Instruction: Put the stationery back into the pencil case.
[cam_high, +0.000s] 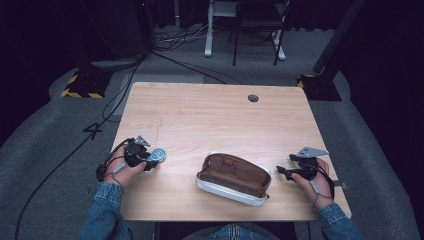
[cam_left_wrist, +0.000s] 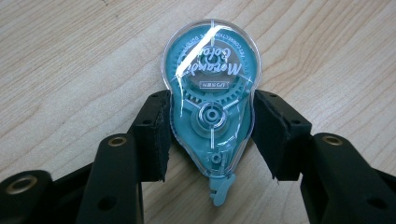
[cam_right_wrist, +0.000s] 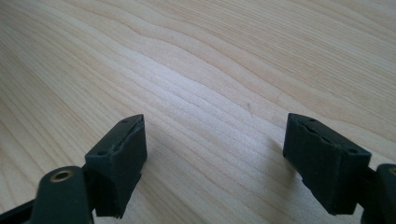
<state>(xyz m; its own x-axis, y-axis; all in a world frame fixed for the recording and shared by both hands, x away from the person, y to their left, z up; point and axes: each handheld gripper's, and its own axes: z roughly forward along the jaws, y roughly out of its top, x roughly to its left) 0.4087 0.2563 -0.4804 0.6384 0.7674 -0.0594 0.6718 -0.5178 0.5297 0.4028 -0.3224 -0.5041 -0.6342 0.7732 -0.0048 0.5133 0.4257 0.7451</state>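
A teal correction tape dispenser in a clear shell lies flat on the wooden table. My left gripper is shut on it, both pads pressing its narrow lower half, its teal tip pointing back toward the camera. In the high view the dispenser sticks out to the right of the left gripper at the table's left front. An open brown pencil case with a white shell lies at the front middle. My right gripper is open over bare wood; it sits right of the case.
A round cable hole sits near the table's far edge. Beyond the table are floor cables, a chair and desk legs, and black stands on both sides.
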